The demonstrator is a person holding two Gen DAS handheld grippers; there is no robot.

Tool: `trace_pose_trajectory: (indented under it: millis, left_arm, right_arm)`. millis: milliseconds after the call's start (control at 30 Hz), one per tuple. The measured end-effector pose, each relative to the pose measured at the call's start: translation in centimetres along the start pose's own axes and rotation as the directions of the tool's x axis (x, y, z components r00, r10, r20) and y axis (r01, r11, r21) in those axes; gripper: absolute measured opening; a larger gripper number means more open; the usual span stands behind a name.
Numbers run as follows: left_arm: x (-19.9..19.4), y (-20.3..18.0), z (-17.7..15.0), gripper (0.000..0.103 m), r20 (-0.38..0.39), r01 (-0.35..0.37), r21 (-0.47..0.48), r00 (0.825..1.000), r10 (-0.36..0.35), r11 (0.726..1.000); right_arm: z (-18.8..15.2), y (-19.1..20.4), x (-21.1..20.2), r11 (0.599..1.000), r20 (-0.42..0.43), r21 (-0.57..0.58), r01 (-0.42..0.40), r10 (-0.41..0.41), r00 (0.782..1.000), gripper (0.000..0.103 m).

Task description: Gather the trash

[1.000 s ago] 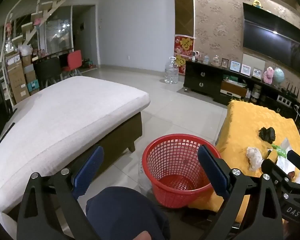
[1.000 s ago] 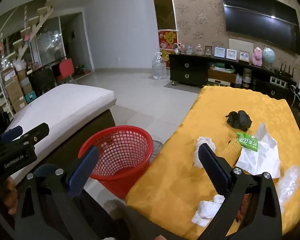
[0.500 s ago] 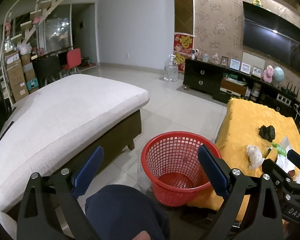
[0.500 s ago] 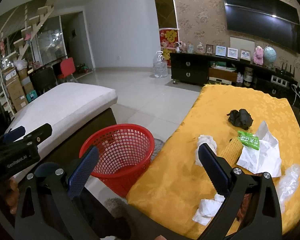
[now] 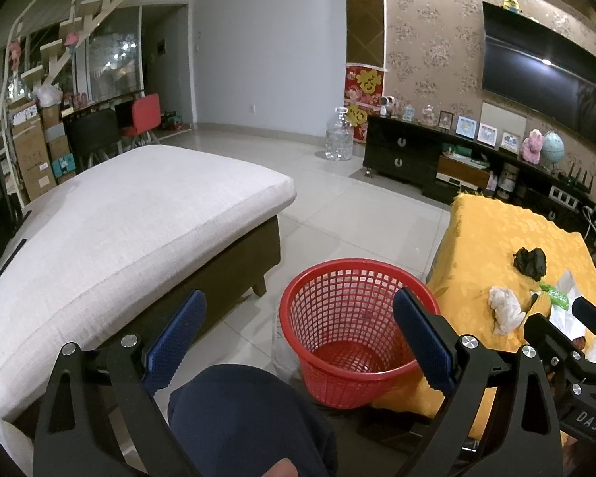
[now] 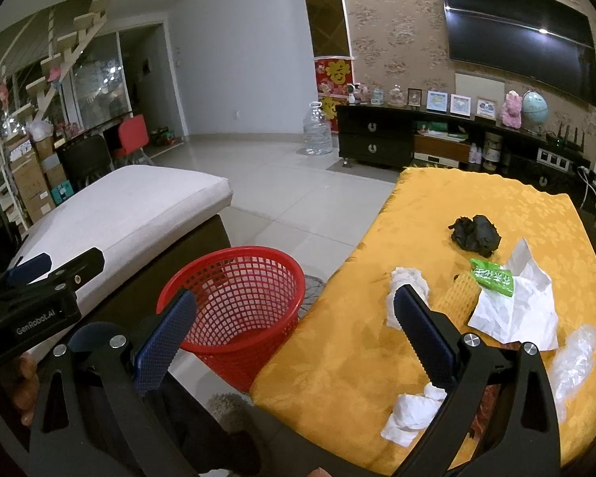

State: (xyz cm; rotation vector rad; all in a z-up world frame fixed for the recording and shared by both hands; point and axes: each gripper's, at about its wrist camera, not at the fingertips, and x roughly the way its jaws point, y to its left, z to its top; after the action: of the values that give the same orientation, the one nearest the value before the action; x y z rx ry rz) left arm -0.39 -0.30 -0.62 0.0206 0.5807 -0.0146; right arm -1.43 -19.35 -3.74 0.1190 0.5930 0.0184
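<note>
A red mesh basket (image 5: 353, 334) (image 6: 242, 306) stands on the floor beside a table with a yellow cloth (image 6: 508, 214). On the cloth lie a black crumpled wad (image 6: 476, 234), a green wrapper (image 6: 490, 276), a white paper bag (image 6: 516, 310), crumpled white tissues (image 6: 407, 286) (image 6: 413, 413) and clear plastic (image 6: 576, 361). My left gripper (image 5: 298, 338) is open and empty, held above the basket's near side. My right gripper (image 6: 294, 338) is open and empty, over the table's left edge, short of the trash.
A white-cushioned ottoman (image 5: 119, 230) stands left of the basket. A dark TV cabinet (image 6: 417, 139) and a water jug (image 6: 318, 131) are at the back. A person's dark-clothed knee (image 5: 242, 417) is just below the left gripper.
Both views have shifted only slightly; the grippers stay open and empty, and the trash has not moved.
</note>
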Motion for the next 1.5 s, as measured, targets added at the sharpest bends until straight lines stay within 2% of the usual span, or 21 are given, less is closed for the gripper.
trace_pose_trajectory:
  millis: [1500]
  left_arm:
    - [0.4,-1.0,-0.5,0.092,-0.016,0.01,-0.002,1.0,-0.01,1.0]
  right_arm:
    - [0.1,-1.3,-0.8,0.999,-0.001,0.031,0.013,-0.013,1.0,0.096]
